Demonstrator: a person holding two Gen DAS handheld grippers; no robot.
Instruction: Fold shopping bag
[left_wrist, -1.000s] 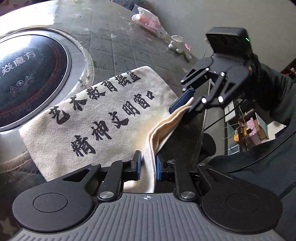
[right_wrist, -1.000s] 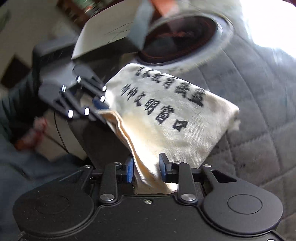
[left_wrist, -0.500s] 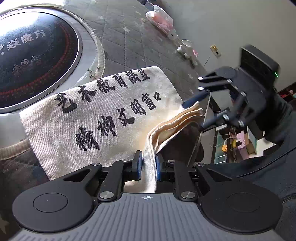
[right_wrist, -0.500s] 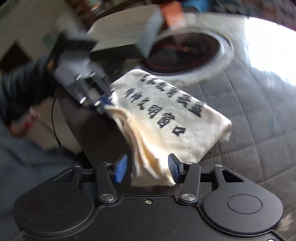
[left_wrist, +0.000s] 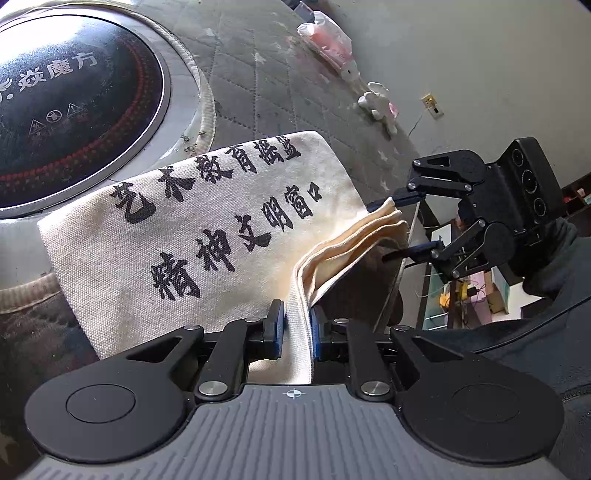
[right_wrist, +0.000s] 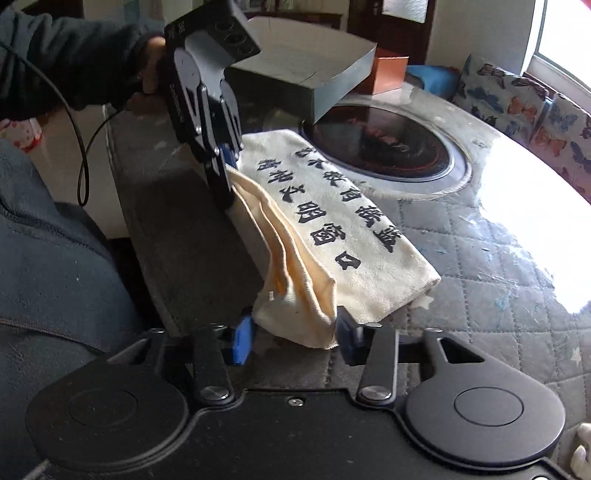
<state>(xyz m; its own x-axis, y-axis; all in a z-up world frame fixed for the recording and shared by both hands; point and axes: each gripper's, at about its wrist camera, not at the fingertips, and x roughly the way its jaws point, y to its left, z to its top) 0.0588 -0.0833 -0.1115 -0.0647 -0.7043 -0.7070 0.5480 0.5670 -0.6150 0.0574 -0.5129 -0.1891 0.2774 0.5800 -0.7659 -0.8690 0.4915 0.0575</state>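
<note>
The folded canvas shopping bag is being kept on the quilted table cover, beside the round black cooktop, with its layered open edge hanging over the table's near side. One end of that edge is being pinched tightly between the narrow fingers of the left gripper. The other end is being straddled by the right gripper, whose jaws have just been closing; its pads are being held slightly apart from the cloth.
</note>
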